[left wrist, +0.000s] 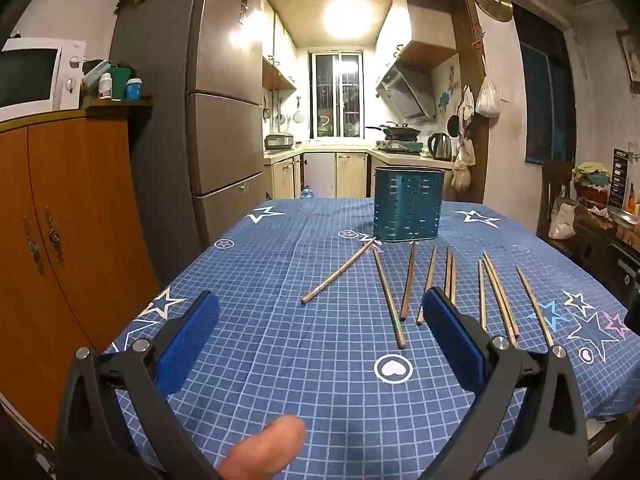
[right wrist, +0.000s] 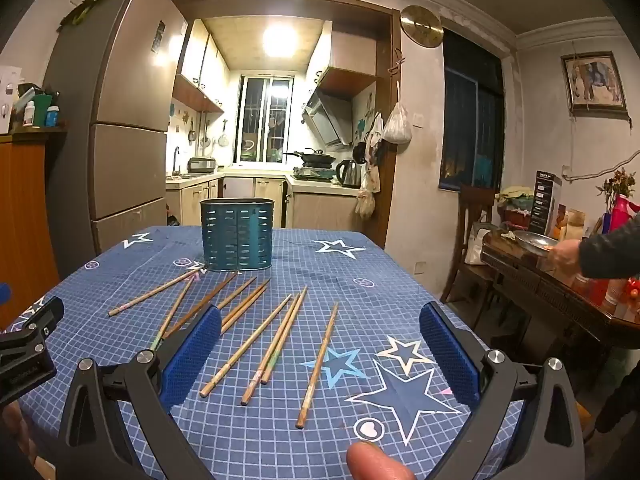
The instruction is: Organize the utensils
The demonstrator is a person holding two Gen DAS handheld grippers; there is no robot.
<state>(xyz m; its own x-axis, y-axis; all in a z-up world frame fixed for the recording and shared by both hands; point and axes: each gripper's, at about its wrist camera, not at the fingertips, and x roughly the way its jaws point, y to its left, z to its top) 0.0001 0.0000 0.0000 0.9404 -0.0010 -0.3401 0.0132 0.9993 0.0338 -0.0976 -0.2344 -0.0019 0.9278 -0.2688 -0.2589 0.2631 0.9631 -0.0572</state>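
a: left wrist view first. what's the left gripper [left wrist: 320, 320] doing?
b: its two blue pads [left wrist: 186, 340] stand spread wide, nothing between them but tablecloth [left wrist: 280, 360]. a fingertip [left wrist: 266, 450] shows at 6 o'clock.
a: and the chopsticks [left wrist: 390, 300]?
b: loose on the blue checked cloth, from the centre out toward 3 o'clock. one lies slanted off at about 10 o'clock from the rest, its far tip close to the holder's base. the others run roughly parallel, pointing toward the holder. a few near ends pass behind the right-hand pad, so i can't tell contact there.
a: the holder?
b: a teal slotted utensil holder [left wrist: 408, 204] stands upright at 12 o'clock near the far edge of the table, beyond the chopsticks. whether anything is inside i can't tell.
a: surroundings?
b: a fridge [left wrist: 224, 100] at 10 o'clock, a microwave [left wrist: 36, 74] on a wooden cabinet [left wrist: 72, 220] at 9 o'clock.

a: now the right wrist view.
b: the right gripper [right wrist: 320, 340] is also splayed fully apart, gripping nothing. a fingertip [right wrist: 376, 462] sits at 6 o'clock.
a: chopsticks here?
b: fanned out [right wrist: 276, 340] between the pads and off toward 9 o'clock; several cross between the pads, the rest lie beyond the left-hand pad.
a: holder?
b: upright [right wrist: 237, 234] at 11 o'clock, past the sticks. the left gripper's black body pokes in [right wrist: 28, 344] at 9 o'clock.
a: anyone else?
b: at 3 o'clock another person's hand [right wrist: 564, 256] in a dark sleeve is at a metal dish [right wrist: 528, 240] on a side table.
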